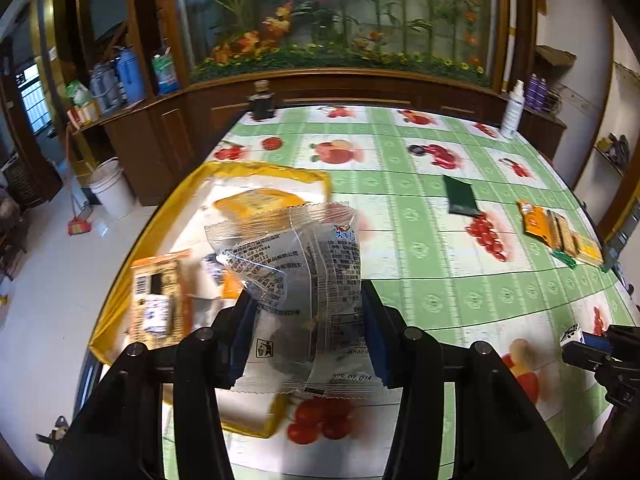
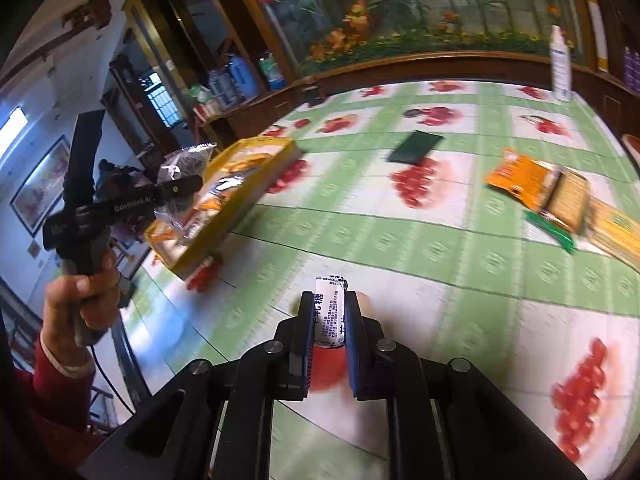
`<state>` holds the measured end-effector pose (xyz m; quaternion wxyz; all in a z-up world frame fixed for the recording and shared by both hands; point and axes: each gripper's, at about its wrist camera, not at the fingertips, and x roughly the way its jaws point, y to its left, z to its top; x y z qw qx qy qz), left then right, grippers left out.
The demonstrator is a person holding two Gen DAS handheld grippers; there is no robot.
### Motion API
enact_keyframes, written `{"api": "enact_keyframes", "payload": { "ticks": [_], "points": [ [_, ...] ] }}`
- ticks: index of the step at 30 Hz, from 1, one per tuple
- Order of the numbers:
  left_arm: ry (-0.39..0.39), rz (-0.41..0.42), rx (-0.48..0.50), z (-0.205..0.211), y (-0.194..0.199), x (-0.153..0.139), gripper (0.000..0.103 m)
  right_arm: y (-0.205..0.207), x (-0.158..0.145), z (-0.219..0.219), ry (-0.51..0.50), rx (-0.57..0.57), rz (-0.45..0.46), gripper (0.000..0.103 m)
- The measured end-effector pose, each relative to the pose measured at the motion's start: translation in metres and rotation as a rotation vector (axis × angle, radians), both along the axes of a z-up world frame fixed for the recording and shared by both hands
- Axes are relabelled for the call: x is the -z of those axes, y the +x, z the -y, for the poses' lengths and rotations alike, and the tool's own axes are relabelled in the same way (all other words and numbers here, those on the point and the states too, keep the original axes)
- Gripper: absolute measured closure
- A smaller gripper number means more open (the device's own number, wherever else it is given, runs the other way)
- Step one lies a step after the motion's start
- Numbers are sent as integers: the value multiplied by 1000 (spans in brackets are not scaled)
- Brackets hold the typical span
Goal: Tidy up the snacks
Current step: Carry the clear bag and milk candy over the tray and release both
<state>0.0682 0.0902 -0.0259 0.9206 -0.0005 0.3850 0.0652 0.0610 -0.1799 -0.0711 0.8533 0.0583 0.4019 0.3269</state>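
Currently: yellow tray (image 1: 120, 280) at near left, several snacks already inside. Left gripper (image 1: 308, 320) clamps a clear-wrapped snack packet (image 1: 296, 276) above it; right gripper (image 2: 329, 320) pinches a small white candy roll (image 2: 330, 312). Outstanding: dark green packet (image 1: 461, 196) and orange cracker packs (image 1: 556, 232) at far right on the tablecloth.

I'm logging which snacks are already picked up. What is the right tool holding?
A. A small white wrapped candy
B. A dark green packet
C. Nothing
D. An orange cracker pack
A: the right tool is clamped on a small white wrapped candy, while the dark green packet and orange cracker pack lie on the table.
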Motion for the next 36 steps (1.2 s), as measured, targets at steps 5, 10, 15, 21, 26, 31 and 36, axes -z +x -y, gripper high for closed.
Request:
{"api": "enact_keyframes", "payload": {
  "ticks": [5,10,15,21,26,31,36],
  "points": [
    [-2,-3,-59,-25,-5,4,56,12,-9,-48,40,-90,12,89],
    [3,-6,-109,-44,-10,8,56,26,-16,-97,70,-171,16,90],
    [10,-6,-148,-61,-15,11,56,42,-17,-144,102,-237,4,90],
    [10,-16,-178,-76,-16,17,55,64,-13,-185,156,-278,-36,90],
    [4,-33,-190,-84,-13,24,55,79,-12,-209,174,-288,-47,90],
    [7,-46,-198,-88,-10,31,55,94,-5,-225,168,-281,-66,90],
    [20,-52,-201,-89,-6,36,55,104,3,-237,147,-274,-74,89]
  ]
}}
